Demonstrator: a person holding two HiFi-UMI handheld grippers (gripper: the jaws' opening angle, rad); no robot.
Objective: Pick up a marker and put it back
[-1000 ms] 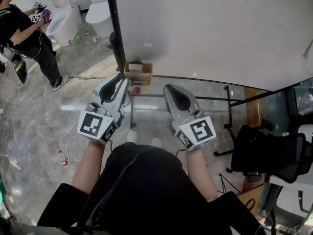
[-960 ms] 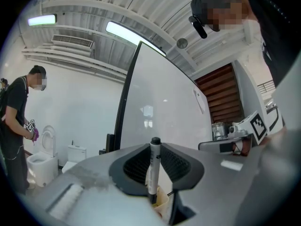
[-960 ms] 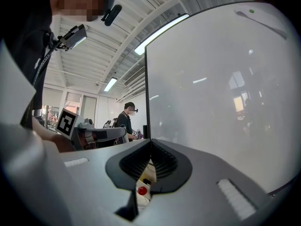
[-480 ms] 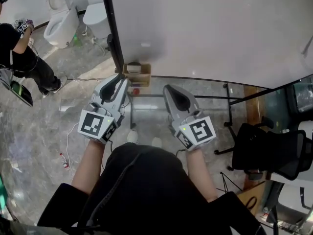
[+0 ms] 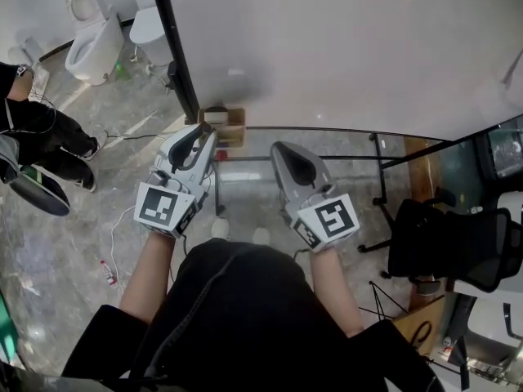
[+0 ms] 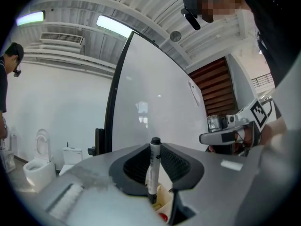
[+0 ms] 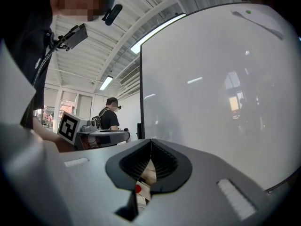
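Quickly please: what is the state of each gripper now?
Left gripper: closed on a marker, held upright.
Right gripper: closed, empty.

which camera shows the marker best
The left gripper view: the marker stands upright, clamped in the jaws of the left gripper, black cap up. In the head view it cannot be made out. The right gripper view does not show it.
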